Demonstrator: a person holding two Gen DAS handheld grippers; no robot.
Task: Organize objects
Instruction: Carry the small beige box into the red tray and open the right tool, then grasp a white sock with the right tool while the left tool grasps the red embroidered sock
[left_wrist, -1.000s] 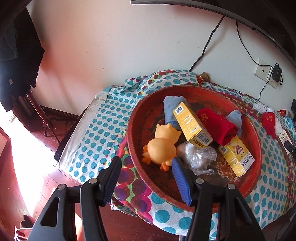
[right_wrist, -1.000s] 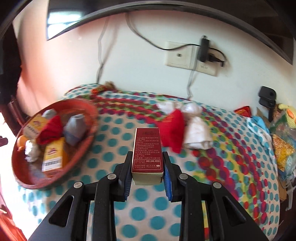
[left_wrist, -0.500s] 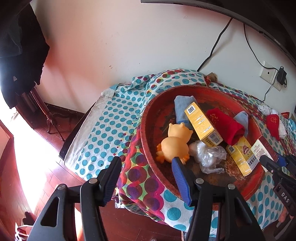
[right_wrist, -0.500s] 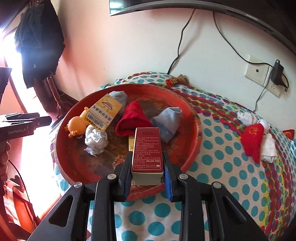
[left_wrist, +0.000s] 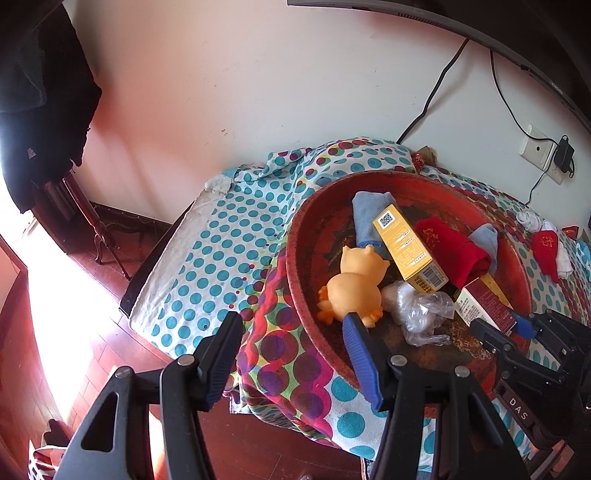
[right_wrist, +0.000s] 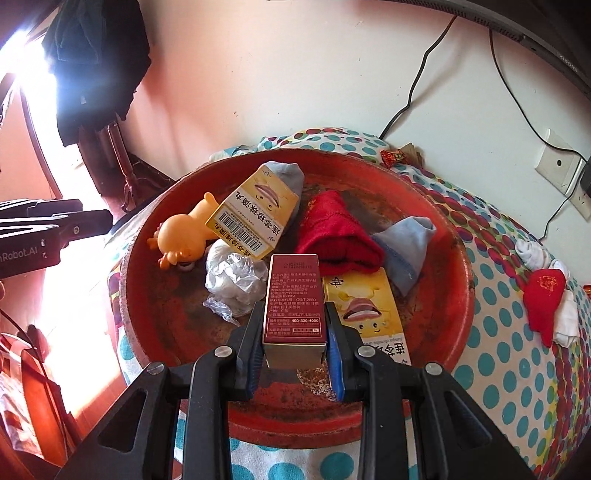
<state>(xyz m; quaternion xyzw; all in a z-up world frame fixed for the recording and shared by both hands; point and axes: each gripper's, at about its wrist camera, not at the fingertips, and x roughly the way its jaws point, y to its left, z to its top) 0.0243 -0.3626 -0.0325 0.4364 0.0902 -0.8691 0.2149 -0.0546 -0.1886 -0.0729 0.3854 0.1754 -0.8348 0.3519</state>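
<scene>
My right gripper (right_wrist: 295, 350) is shut on a dark red box (right_wrist: 293, 299) and holds it over the near part of the round red basin (right_wrist: 458, 258). The box also shows in the left wrist view (left_wrist: 487, 306), with the right gripper (left_wrist: 517, 332) at the basin's right. In the basin lie an orange toy duck (left_wrist: 354, 288), two yellow boxes (right_wrist: 255, 218), a red cloth (right_wrist: 336, 232), blue socks (right_wrist: 410, 243) and crumpled plastic (right_wrist: 232, 273). My left gripper (left_wrist: 291, 350) is open and empty at the basin's near left rim.
The basin sits on a table with a dotted cloth (left_wrist: 207, 266). A red and a white sock (right_wrist: 546, 302) lie on the cloth to the right. A wall socket with cables (left_wrist: 539, 151) is behind. Wooden floor (left_wrist: 66, 332) lies left below.
My right gripper has carried the red box from over the cloth to over the basin and lower into it. My left gripper has drifted back and left a little.
</scene>
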